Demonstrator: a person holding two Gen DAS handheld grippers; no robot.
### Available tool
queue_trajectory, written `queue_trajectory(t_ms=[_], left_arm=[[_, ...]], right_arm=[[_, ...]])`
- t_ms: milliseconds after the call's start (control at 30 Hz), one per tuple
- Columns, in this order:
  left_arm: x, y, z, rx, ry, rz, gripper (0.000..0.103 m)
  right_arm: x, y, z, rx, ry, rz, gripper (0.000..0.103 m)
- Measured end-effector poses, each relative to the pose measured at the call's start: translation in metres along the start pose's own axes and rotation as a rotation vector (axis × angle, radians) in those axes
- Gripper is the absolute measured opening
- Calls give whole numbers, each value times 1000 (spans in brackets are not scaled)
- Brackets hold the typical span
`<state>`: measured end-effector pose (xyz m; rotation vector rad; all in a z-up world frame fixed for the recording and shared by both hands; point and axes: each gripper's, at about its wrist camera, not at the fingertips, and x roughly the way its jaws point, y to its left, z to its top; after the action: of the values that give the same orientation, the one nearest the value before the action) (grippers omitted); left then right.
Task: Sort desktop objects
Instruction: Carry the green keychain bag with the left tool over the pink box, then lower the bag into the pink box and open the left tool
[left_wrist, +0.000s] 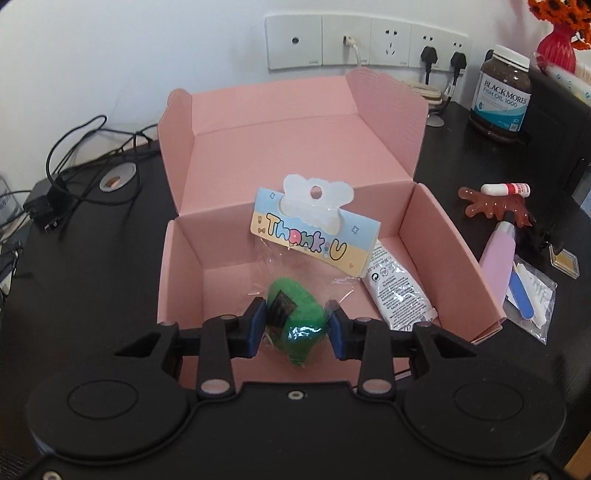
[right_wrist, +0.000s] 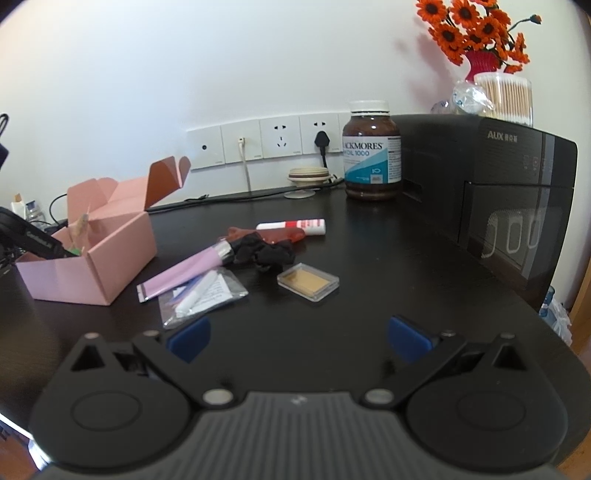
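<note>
My left gripper (left_wrist: 297, 325) sits over the open pink box (left_wrist: 184, 258). Its blue pads (left_wrist: 258, 325) stand narrow, either side of a green toy in a clear packet (left_wrist: 299, 314); I cannot tell whether they still press it. A white tube (left_wrist: 399, 288) lies in the box, right of the packet. On the dark desk (right_wrist: 369, 258), further right, lie a pink tube (right_wrist: 184, 269), a clear bag (right_wrist: 207, 295) and a small clear case (right_wrist: 308, 282). My right gripper (right_wrist: 299, 339) stands wide and empty above the desk.
</note>
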<state>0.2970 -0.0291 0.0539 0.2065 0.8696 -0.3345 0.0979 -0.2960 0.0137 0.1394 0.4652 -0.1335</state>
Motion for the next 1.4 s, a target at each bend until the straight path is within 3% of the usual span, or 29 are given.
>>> queue_trajectory(t_ms=[167, 200, 433, 633, 767, 967, 1200, 1400], left_arm=[[-7, 2, 5, -7, 3, -25, 69], [-11, 2, 6, -10, -5, -31, 71], [-30, -1, 14, -44, -101, -101, 68], [-11, 4, 16, -117, -75, -215, 65], [4, 7, 14, -156, -38, -246, 65], [22, 8, 10, -167, -4, -217, 66], [22, 0, 4, -129, -24, -187, 70], [13, -15, -1, -25, -78, -117, 74]], right_arm=[[-1, -1, 0, 6, -6, 6, 102], [-1, -1, 0, 6, -7, 9, 102], [-3, 1, -1, -8, -16, 16, 102], [-2, -1, 0, 4, -8, 14, 102], [-1, -1, 0, 4, -6, 12, 102], [-1, 1, -1, -12, -6, 3, 102], [-1, 3, -1, -25, -3, -7, 102], [0, 3, -1, -27, 1, -13, 102]])
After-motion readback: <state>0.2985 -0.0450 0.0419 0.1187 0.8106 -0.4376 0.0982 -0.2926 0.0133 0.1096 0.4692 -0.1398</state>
